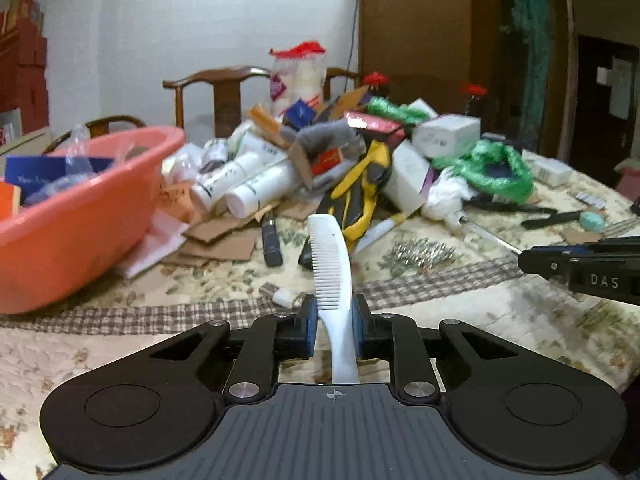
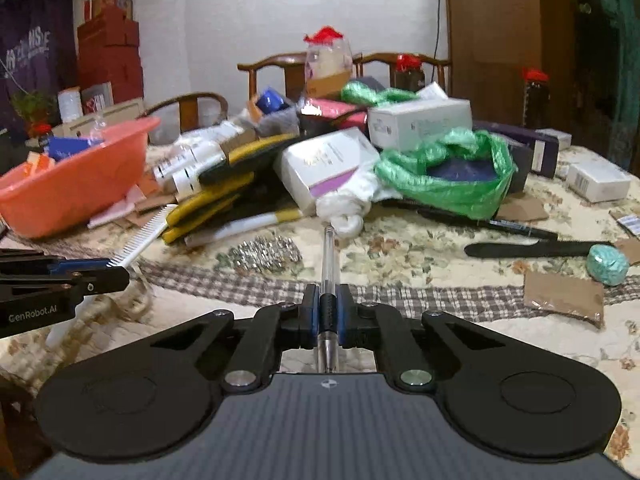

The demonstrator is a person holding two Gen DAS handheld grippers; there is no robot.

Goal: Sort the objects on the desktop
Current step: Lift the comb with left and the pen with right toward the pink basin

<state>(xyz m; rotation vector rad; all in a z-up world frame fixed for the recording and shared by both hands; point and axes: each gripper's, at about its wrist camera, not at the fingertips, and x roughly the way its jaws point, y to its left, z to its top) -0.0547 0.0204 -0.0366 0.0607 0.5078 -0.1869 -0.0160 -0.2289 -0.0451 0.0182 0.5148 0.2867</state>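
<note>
Both jaws are clamped: the left gripper (image 1: 335, 322) pinches a white comb (image 1: 330, 264) low on its handle, teeth facing left in the left wrist view, the comb sticking forward and up over the table. Right gripper (image 2: 329, 312) is closed on a clear ballpoint pen (image 2: 329, 280) at its black grip section, tip toward the camera, barrel pointing away.

From the right wrist view the comb (image 2: 138, 240) shows at left, poking out of the left gripper (image 2: 96, 276).

Quilted floral tablecloth (image 1: 460, 320) covers the table. An orange plastic basin (image 1: 80, 232) sits at left, with a blue box and other bits inside. Behind centre is a messy pile: white tubes (image 1: 248, 188), a yellow-and-black item (image 1: 360, 192) (maybe a glove or pouch, blurred), cardboard scraps (image 1: 224, 240), white boxes (image 2: 420, 124), a crumpled green plastic bag (image 2: 452, 172). A heap of small silver bits (image 2: 266, 256) lies just ahead of the pen, too small to identify. A black comb (image 2: 532, 249) lies at right, a teal ball (image 2: 607, 264) touching its end, a cardboard piece (image 2: 564, 296) near them. Wooden chairs (image 1: 224, 92) stand behind the table.
</note>
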